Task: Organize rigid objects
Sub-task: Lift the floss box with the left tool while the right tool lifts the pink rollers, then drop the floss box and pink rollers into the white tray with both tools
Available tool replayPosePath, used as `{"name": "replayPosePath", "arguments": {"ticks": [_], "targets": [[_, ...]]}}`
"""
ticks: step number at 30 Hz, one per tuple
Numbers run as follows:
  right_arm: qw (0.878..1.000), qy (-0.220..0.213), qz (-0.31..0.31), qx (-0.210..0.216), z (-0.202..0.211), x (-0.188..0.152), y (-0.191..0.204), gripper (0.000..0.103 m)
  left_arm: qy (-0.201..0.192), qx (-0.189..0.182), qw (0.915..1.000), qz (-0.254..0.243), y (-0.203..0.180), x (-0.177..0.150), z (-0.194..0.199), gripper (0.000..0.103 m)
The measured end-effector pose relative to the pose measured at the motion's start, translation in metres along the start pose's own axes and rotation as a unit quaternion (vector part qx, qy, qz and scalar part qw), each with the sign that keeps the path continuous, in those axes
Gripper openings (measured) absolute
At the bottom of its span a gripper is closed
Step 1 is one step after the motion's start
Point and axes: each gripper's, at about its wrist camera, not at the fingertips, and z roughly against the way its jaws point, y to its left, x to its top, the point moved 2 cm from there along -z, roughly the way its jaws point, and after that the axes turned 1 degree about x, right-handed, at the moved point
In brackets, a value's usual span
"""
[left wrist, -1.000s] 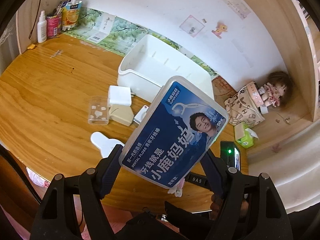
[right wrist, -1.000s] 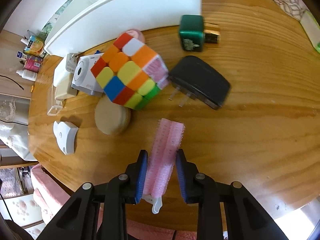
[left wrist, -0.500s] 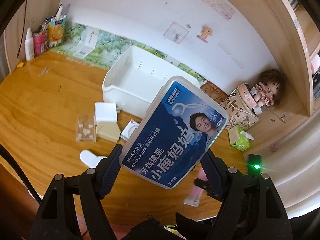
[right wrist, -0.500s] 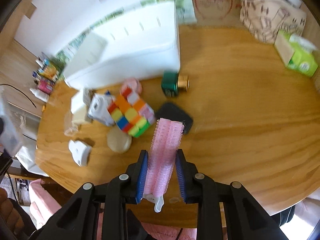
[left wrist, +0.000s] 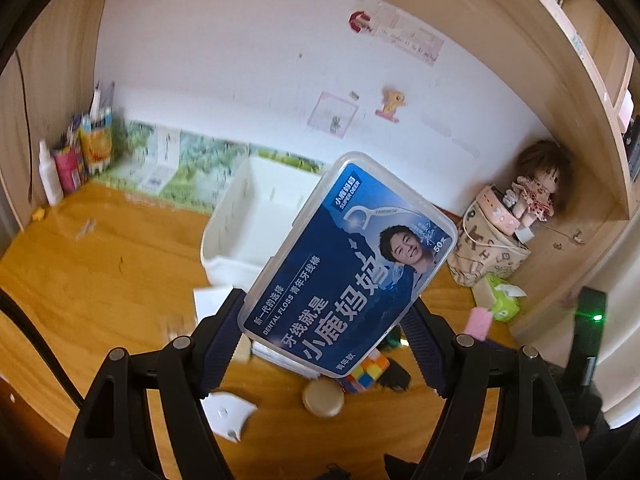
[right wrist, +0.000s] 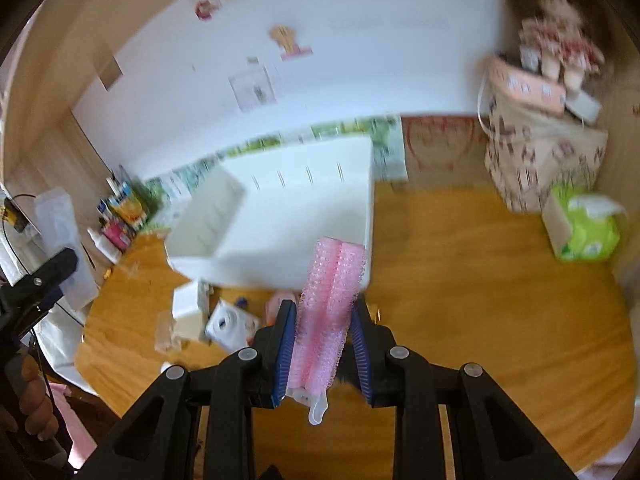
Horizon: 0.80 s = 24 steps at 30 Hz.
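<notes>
Wooden desk [right wrist: 480,280], white bin [right wrist: 280,216] at back. Left gripper [left wrist: 324,320] pinching floss box [left wrist: 348,268]; right gripper [right wrist: 324,340] pinching pink roller [right wrist: 328,304], both aloft. Risk: shallow corner grip, box slipping.

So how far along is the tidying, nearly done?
Barely started. The white bin looks empty. In hand: the left gripper holds a dental floss box, the right gripper a pink hair roller. Left on the table: cube, round disc, camera and more.
</notes>
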Motion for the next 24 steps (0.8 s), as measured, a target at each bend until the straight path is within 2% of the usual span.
{"name": "replayPosePath", "arguments": {"ticks": [9, 15, 24], "targets": [[0.995, -0.079, 0.051, 0.014, -0.009, 0.031, 0.02, 0.028, -0.031, 0.012, 0.9985, -0.044, -0.004, 0.023, -0.023, 0.079], [0.986, -0.131, 0.096, 0.032, -0.021, 0.043, 0.037, 0.028, -0.038, 0.01, 0.9983, -0.043, -0.004, 0.037, -0.048, 0.079], [0.973, -0.181, 0.138, 0.05, -0.054, 0.054, 0.05, 0.028, -0.03, -0.001, 0.9993, -0.024, 0.002, 0.056, -0.091, 0.079]]}}
